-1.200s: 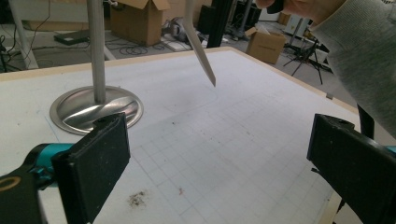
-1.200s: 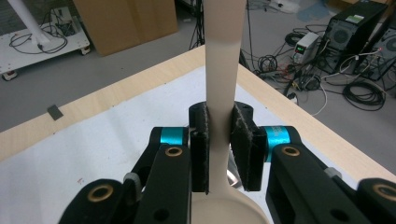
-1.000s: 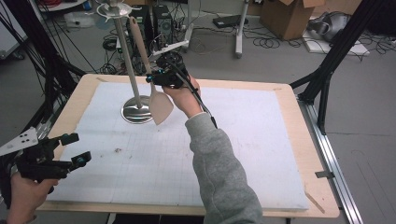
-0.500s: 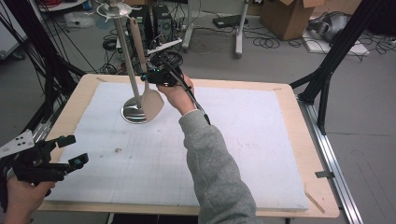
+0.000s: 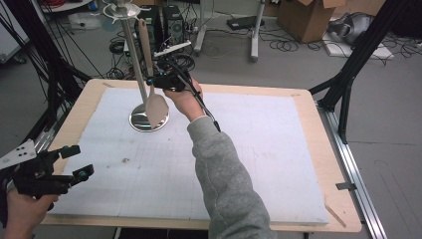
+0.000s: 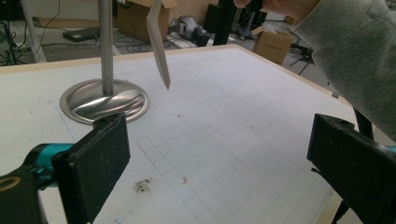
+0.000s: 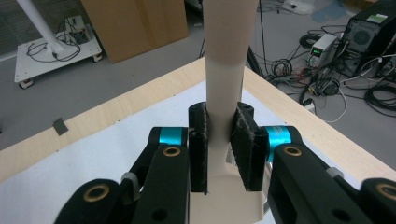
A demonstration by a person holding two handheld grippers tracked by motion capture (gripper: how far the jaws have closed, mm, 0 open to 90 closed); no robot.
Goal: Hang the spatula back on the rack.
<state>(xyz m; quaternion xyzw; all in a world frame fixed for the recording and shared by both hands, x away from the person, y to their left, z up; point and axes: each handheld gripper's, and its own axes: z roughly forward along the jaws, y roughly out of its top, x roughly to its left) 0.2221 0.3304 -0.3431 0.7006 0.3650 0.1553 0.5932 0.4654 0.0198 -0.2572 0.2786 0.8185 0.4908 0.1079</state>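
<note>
A pale wooden spatula (image 5: pixel 157 107) hangs blade down, its handle (image 7: pixel 226 56) rising almost upright. My right gripper (image 5: pixel 158 80) is shut on the handle just above the blade, and both pads (image 7: pixel 247 144) press on it. It hangs right beside the pole (image 5: pixel 130 50) of a metal stand, over the stand's round base (image 5: pixel 139 123). My left gripper (image 5: pixel 79 162) is held low at the table's near left corner, jaws wide apart with nothing between them. From there the spatula blade (image 6: pixel 159 51) shows edge on, to the right of the stand base (image 6: pixel 105 100).
A white gridded mat (image 5: pixel 259 149) covers the wooden table (image 5: pixel 318 124). The stand ends in a hooked top (image 5: pixel 119 9) above the far left. A grey sleeve (image 5: pixel 224 174) crosses the middle of the mat. Black frame legs (image 5: pixel 348 79), cables and cardboard boxes (image 5: pixel 303 17) stand beyond the table.
The right gripper has shifted the spatula a little to the left, closer to the stand's pole. The left gripper has stayed where it was.
</note>
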